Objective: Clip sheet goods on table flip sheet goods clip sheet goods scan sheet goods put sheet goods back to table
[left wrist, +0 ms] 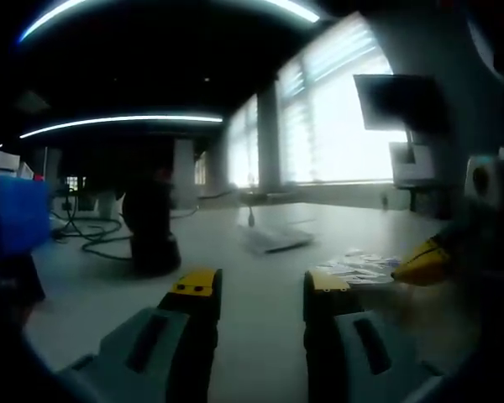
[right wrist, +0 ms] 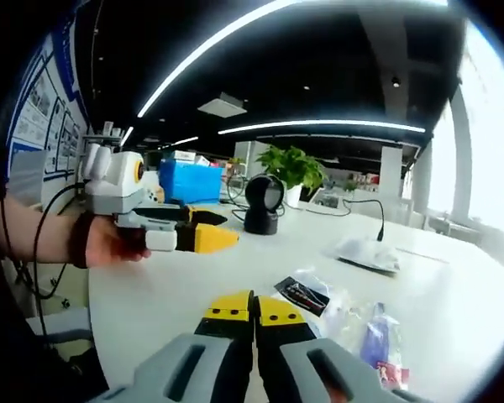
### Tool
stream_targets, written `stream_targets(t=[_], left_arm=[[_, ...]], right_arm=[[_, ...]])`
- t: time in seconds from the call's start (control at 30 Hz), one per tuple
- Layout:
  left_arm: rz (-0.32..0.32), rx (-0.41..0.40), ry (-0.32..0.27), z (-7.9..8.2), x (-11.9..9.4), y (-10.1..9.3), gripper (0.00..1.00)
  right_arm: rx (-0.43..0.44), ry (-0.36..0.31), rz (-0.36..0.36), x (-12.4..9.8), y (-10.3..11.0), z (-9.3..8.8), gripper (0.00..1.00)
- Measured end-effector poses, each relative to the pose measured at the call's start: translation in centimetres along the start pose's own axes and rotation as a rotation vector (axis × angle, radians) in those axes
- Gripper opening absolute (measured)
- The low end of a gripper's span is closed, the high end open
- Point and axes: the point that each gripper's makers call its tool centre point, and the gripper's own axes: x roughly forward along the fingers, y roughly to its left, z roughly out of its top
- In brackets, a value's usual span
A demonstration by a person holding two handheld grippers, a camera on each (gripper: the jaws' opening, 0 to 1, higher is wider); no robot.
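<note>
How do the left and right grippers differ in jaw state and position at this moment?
The left gripper has its jaws apart over bare table; the right gripper has its jaws closed together with nothing between them. The left gripper is held up off the table; the right gripper is low, near the plastic packets. Both have yellow tips.

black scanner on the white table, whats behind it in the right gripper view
Behind the black round-headed scanner stands a leafy green potted plant; its pot is mostly hidden by the scanner. To one side sits a blue plastic box. The scanner rests on the white table; farther back is too dim to tell.
</note>
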Motion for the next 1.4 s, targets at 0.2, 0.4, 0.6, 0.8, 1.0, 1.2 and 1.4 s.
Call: stream_targets(t=[0.2, 0.4, 0.6, 0.8, 1.0, 1.2, 1.4], left_arm=[[-0.002, -0.005, -0.004, 0.1, 0.0, 0.0, 0.31], [-0.001, -0.012, -0.010, 0.2, -0.1, 0.1, 0.31], [-0.006, -0.012, -0.012, 0.2, 0.0, 0.0, 0.31], [0.006, -0.015, -0.016, 0.3, -0.1, 0.3, 0.31], [0.008, -0.009, -0.015, 0.3, -0.1, 0.2, 0.31], [0.007, -0.015, -0.019, 0.4, -0.1, 0.2, 0.31], [0.019, -0.025, -0.025, 0.5, -0.2, 0.5, 0.31]], right_arm=[[0.008, -0.014, -0.008, -0.1, -0.3, 0.8, 0.00], [-0.023, -0.039, -0.029, -0.5, -0.9, 2.3, 0.00], [0.015, -0.080, -0.073, -1.4, -2.8, 4.0, 0.00], [0.043, -0.102, -0.096, -2.1, -4.1, 5.0, 0.00], [0.075, -0.123, -0.110, -2.3, -5.3, 5.8, 0.00], [0.086, -0.147, -0.117, -2.4, -6.1, 7.0, 0.00], [0.120, -0.150, -0.123, -2.4, -7.1, 7.7, 0.00]])
